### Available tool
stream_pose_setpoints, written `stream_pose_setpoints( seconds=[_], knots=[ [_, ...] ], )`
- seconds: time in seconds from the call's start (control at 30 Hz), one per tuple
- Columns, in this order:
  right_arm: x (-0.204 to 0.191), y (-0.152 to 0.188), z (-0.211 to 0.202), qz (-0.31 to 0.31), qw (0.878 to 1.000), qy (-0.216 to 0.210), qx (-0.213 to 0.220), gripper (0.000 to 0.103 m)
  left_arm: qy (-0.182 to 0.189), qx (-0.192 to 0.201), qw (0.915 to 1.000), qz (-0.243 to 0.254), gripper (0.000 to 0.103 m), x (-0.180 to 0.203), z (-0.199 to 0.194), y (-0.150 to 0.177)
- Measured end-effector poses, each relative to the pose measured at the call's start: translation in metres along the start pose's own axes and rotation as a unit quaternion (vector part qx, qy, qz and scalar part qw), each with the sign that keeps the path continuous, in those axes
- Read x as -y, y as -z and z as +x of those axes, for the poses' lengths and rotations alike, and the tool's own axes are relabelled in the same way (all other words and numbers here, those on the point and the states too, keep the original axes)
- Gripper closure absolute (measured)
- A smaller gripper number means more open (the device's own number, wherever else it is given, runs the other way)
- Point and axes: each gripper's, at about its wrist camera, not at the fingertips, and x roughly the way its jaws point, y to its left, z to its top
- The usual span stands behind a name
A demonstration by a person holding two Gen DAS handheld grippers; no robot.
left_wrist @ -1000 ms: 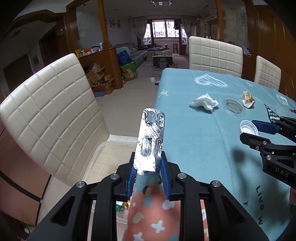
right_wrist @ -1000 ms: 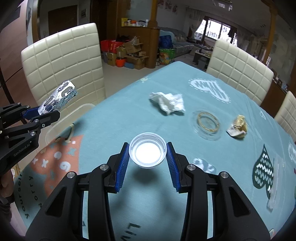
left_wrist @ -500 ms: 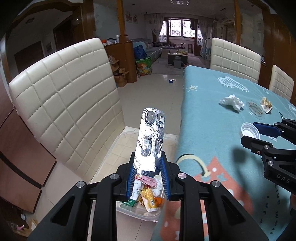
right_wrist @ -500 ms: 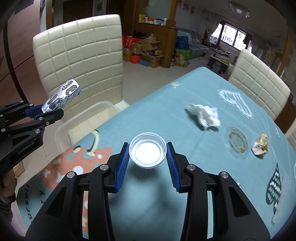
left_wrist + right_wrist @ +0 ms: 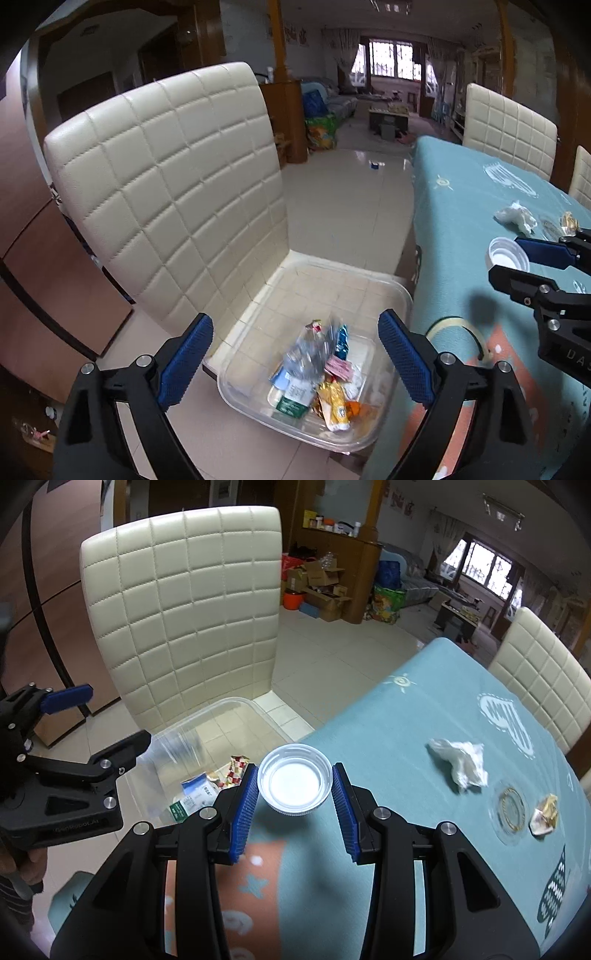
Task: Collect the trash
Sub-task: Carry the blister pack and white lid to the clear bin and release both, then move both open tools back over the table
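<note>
My left gripper (image 5: 291, 325) hangs over a clear plastic bin (image 5: 403, 295) on the chair seat, its jaws opening with nothing pressed between the blue pads. A silver blister pack (image 5: 307, 355) is a blur just below them, dropping onto the wrappers (image 5: 330, 400) in the bin. From the right wrist view, the left gripper (image 5: 107, 720) stands wide and the blister pack (image 5: 177, 749) streaks beneath it. My right gripper (image 5: 294, 771) is shut on a white bottle cap (image 5: 294, 784), held above the table's corner beside the bin (image 5: 236, 701). The cap (image 5: 508, 254) also shows at the right of the left wrist view.
A crumpled tissue (image 5: 461, 764), a clear round lid with a gold ring (image 5: 511, 808) and a gold wrapper (image 5: 545, 812) lie on the teal tablecloth (image 5: 406, 720). A cream quilted chair (image 5: 166, 184) backs the bin. More chairs stand at the table's far side.
The left gripper has gone from shut on the blister pack to wide open, and the pack is falling into the bin. Both grippers shifted left toward the chair; the cap stays gripped.
</note>
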Motion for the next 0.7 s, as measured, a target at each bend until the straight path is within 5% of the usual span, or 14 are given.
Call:
stream_pose_setpoints(
  seconds=[0.2,0.23,0.3,0.7],
  knots=[
    [-0.019,-0.012,0.013,-0.006,0.999,-0.030,-0.006,0.057,-0.027,-0.009,0.9996,-0.003,0.014,-0.013,0.004,0.004],
    [-0.021,-0.014,0.014,-0.005,0.999,-0.031,-0.006,0.040,-0.029,-0.009,0.9995,-0.005,0.014,-0.016,0.004,0.004],
    [-0.020,-0.013,0.009,0.004,1.000,-0.023,0.010,0.028,-0.035,-0.011,0.9993,-0.010,0.014,-0.020,0.001,0.005],
    [0.036,0.014,-0.016,0.056,0.998,0.007,0.009,0.030,-0.015,-0.007,0.9998,0.011,0.014,0.016,-0.013,-0.006]
  ],
)
